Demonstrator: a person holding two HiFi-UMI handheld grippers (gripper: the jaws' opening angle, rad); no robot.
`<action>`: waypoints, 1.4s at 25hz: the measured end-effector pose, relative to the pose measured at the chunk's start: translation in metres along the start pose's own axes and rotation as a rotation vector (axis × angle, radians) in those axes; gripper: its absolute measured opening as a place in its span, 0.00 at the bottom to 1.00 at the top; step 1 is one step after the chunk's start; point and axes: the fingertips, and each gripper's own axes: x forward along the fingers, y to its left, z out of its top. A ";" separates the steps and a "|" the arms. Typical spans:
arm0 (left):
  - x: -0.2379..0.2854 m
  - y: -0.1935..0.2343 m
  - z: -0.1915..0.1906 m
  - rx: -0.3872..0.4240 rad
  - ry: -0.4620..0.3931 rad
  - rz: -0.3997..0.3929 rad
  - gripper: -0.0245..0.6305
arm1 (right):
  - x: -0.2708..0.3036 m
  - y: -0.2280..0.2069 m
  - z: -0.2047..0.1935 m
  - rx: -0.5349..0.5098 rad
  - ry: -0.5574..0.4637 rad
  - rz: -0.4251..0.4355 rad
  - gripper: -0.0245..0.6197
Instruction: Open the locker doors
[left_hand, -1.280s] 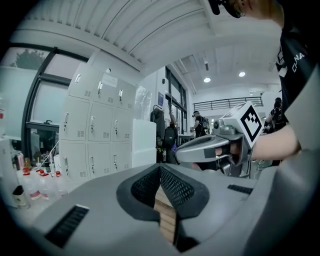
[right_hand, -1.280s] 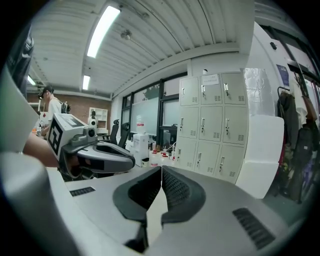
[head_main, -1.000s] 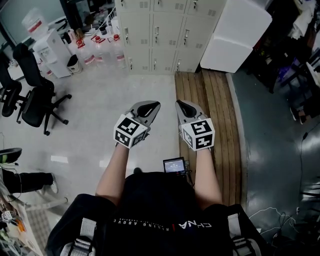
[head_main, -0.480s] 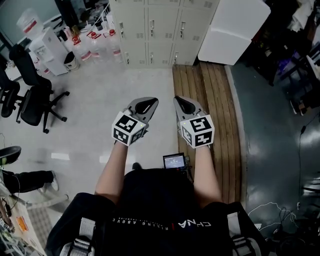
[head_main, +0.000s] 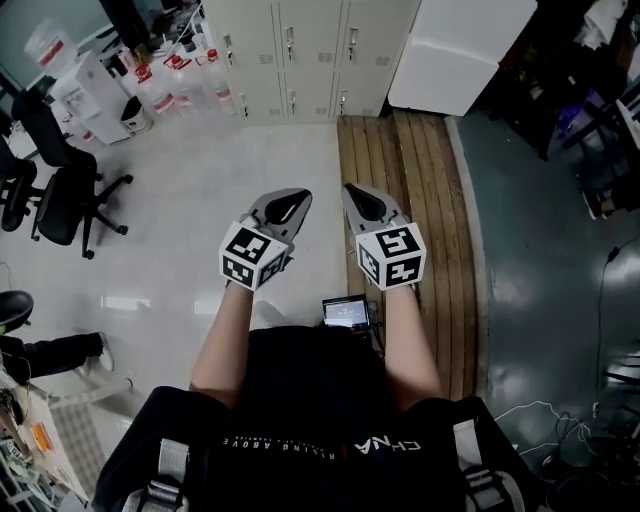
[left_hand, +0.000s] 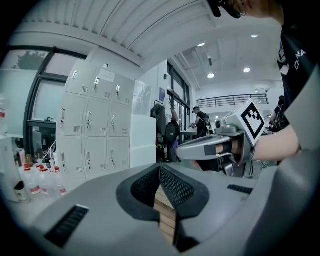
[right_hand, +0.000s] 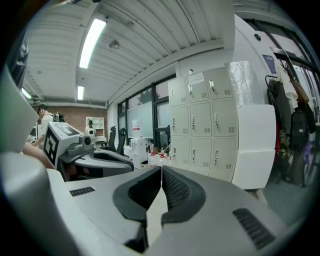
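Observation:
The pale grey lockers stand across the floor at the top of the head view, every visible door closed. They also show at mid left in the left gripper view as lockers, and at right of centre in the right gripper view as lockers. My left gripper and right gripper are held side by side at waist height, well short of the lockers. In each gripper view the jaws meet at the tips, left gripper and right gripper, with nothing between them.
A big white box leans beside the lockers on the right. A strip of wooden boards runs toward them. Water bottles and a dispenser stand at left, with office chairs. A small screen hangs at my waist.
The lockers have slid up and left in the head view. Both grippers stay shut and side by side, shifted slightly up the frame.

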 end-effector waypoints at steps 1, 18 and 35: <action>0.003 -0.003 -0.003 -0.003 0.009 0.001 0.07 | 0.000 -0.003 -0.003 0.006 0.003 0.005 0.09; 0.089 0.139 0.002 -0.101 0.009 -0.027 0.07 | 0.134 -0.072 0.009 0.000 0.084 -0.065 0.09; 0.138 0.338 0.020 -0.117 0.041 -0.096 0.07 | 0.321 -0.100 0.079 0.018 0.079 -0.134 0.09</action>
